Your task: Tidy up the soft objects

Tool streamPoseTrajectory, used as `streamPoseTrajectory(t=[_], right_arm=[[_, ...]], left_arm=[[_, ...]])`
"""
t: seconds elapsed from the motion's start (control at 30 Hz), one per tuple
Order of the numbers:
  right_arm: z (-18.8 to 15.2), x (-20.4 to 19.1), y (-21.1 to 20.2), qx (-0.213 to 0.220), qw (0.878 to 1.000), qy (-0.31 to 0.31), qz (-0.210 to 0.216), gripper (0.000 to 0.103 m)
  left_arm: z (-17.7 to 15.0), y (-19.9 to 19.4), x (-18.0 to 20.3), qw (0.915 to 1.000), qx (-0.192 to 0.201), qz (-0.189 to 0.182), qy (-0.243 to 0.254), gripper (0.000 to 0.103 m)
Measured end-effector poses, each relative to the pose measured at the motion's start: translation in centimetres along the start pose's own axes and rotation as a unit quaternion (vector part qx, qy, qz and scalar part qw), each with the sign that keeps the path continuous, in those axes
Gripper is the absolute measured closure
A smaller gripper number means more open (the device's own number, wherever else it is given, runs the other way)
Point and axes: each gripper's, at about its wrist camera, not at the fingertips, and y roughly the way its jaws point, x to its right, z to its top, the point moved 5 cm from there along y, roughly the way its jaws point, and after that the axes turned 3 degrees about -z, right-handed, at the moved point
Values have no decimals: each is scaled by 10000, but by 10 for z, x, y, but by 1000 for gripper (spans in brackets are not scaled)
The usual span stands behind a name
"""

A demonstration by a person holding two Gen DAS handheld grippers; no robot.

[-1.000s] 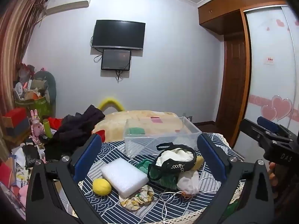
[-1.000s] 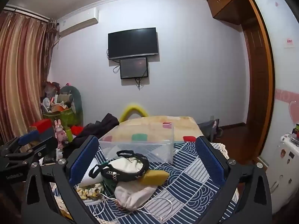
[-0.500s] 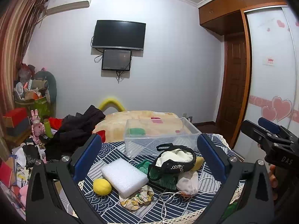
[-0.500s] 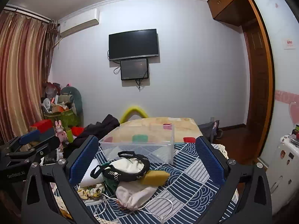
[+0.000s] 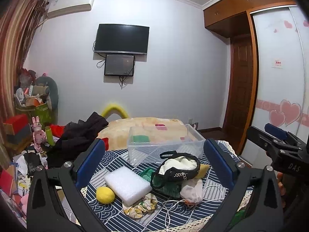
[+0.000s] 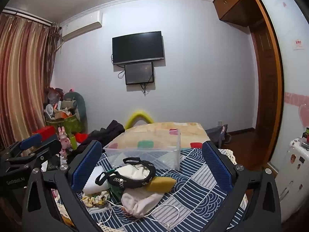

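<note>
A clear plastic bin (image 5: 164,147) (image 6: 146,152) stands at the far side of a table with a blue patterned cloth (image 5: 108,208) (image 6: 195,189). In front of it lie a white foam block (image 5: 127,185), a yellow lemon-like ball (image 5: 105,195), a floral scrunchie (image 5: 139,206), a green cloth (image 5: 146,176), a black mesh bag with white cloth inside (image 5: 179,168) (image 6: 133,174), a yellow sponge (image 6: 160,183) and a white drawstring pouch (image 5: 192,191) (image 6: 139,201). My left gripper (image 5: 152,164) and right gripper (image 6: 150,164) are open and empty, held before the pile.
A white cord (image 6: 164,212) trails over the near cloth. A bed (image 5: 146,127) with dark clothes (image 5: 81,135) lies behind the table. Cluttered boxes and toys (image 5: 29,127) stand at left. A wardrobe and door (image 5: 241,96) are at right.
Both views have shifted only slightly; the table and its objects sit a little lower in frame. Nothing was picked up or moved.
</note>
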Motion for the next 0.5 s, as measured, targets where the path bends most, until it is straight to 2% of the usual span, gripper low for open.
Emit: streamPoseTrajectory(t=[0.5], right_arm=[[0,1,-2,12,10000,47,42,0]], left_arm=[[2,-3,3,10000,72,-14,55,0]])
